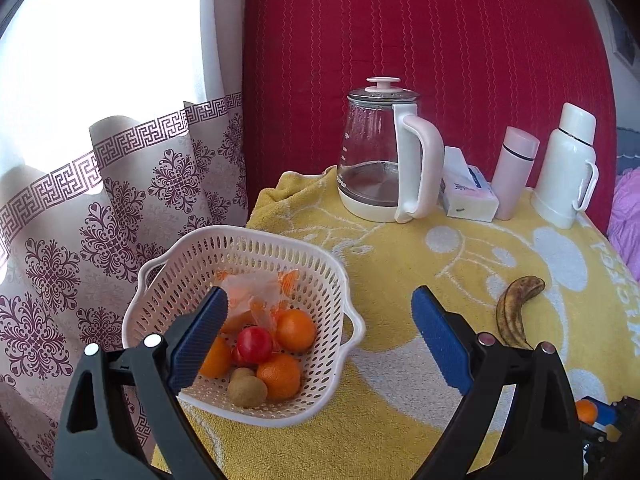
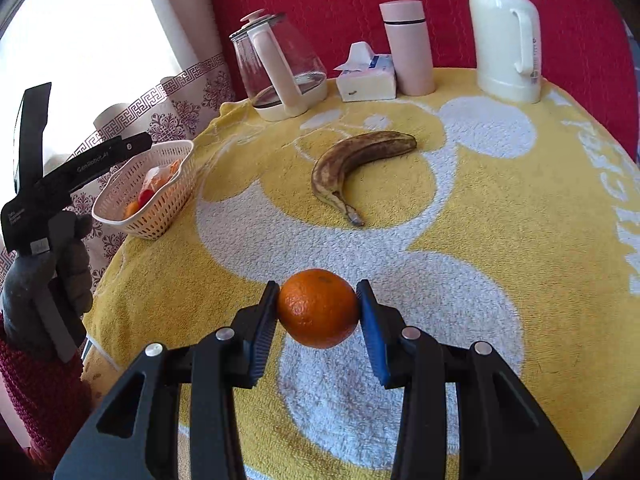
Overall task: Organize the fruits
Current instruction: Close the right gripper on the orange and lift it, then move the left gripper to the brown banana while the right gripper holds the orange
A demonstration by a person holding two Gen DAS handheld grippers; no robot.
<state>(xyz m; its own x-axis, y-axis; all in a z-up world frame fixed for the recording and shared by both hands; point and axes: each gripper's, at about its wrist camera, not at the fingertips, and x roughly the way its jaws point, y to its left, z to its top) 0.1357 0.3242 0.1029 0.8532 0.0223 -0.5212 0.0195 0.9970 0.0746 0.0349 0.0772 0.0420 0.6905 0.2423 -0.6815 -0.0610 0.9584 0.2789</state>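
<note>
My right gripper (image 2: pixel 318 300) is shut on an orange (image 2: pixel 318 308), held just above the yellow towel near the table's front. The same orange (image 1: pixel 586 411) peeks in at the lower right of the left wrist view. A browned banana (image 2: pixel 360 164) lies on the towel beyond it; this banana (image 1: pixel 516 310) is right of my left gripper (image 1: pixel 320 320). That gripper is open, hovering at the near right rim of a white perforated basket (image 1: pixel 160 280), nothing between its fingers. The basket (image 2: pixel 160 216) holds oranges (image 1: pixel 295 330), a red fruit (image 1: pixel 254 345), a kiwi (image 1: pixel 247 390) and a plastic bag (image 1: pixel 256 292).
At the table's back stand a glass kettle (image 1: pixel 380 152), a tissue pack (image 1: pixel 468 196), a pink flask (image 1: pixel 514 172) and a white thermos (image 1: pixel 568 168). A red quilted backrest (image 1: pixel 420 40) rises behind. A patterned curtain (image 1: pixel 100 208) hangs left. A gloved hand (image 2: pixel 48 280) holds the left gripper.
</note>
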